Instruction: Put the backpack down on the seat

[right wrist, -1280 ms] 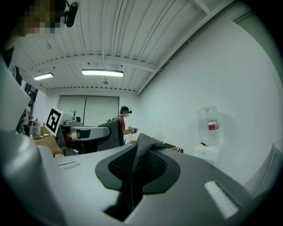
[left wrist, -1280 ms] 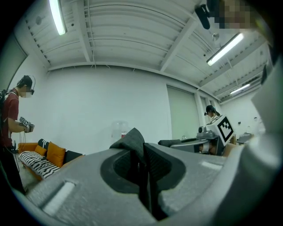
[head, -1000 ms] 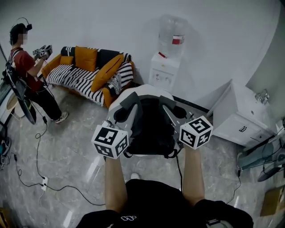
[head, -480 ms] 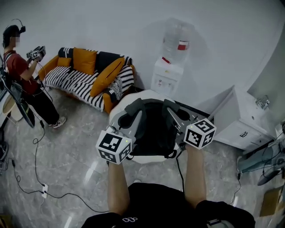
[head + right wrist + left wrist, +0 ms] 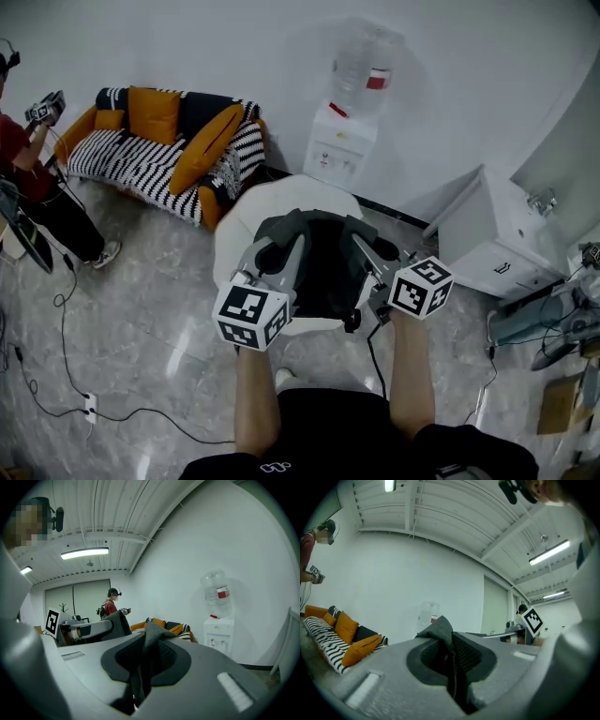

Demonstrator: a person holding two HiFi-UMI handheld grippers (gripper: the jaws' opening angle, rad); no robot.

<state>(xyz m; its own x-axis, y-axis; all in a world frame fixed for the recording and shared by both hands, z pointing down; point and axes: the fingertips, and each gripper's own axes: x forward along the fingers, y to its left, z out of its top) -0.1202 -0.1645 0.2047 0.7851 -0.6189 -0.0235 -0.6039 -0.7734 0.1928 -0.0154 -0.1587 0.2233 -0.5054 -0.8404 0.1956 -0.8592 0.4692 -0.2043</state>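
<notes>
Both grippers are clamped on the backpack's 2 shoulder straps. The jaws of the left gripper (image 5: 451, 660) pinch a fold of the grey left strap (image 5: 440, 631), which sticks up past their tips. The right gripper (image 5: 143, 665) pinches the right strap (image 5: 152, 634) the same way.

The black backpack (image 5: 323, 272) hangs just beyond and below both pairs of jaws, between them, over the round white seat (image 5: 272, 197). I cannot tell whether its bottom already touches the seat.

I judge this to be the lowering step, probably near its end. The next move calls for bringing both grippers down evenly until the weight rests on the seat. The bag should stay centred so it does not slide off the rim. Then the jaws can part and let the straps fall free.

The backpack shows nothing of its contents from here. Farther beyond the jaws, against the wall, a water dispenser (image 5: 336, 150) carries 1 clear bottle (image 5: 368, 66); how full it is cannot be read. Far to the left of the jaws, a striped sofa (image 5: 141, 169) holds orange cushions (image 5: 155, 114).
</notes>
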